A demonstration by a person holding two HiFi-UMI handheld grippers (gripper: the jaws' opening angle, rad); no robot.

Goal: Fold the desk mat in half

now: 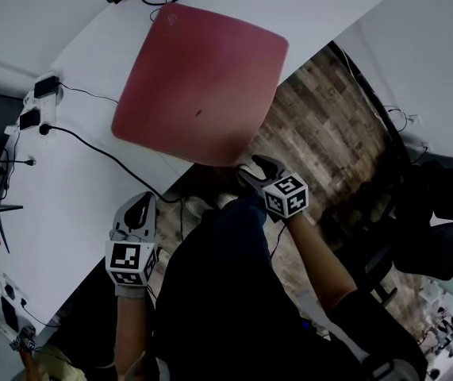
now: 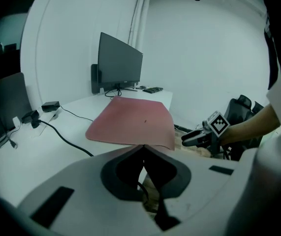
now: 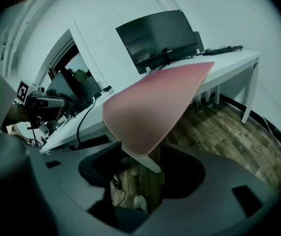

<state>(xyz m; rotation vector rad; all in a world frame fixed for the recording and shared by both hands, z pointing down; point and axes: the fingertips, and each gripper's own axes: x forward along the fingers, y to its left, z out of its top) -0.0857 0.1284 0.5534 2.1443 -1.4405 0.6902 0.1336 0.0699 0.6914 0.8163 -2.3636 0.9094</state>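
Head view: white desk [image 1: 75, 173] carries the pink desk mat [image 1: 202, 86], flat ahead of both grippers. Its near corner overhangs just ahead of the right gripper [image 1: 259, 170], whose jaws are apart and empty. The left gripper [image 1: 139, 207] has its jaws together and empty. I cannot tell whether the mat is already doubled; neither gripper is on it.

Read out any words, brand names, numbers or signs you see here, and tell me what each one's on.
No readable words or numbers anywhere.
Desk mat: small mark near its far corner, too small to read.
Left gripper and right gripper: black-and-white square markers, patterns, not text.
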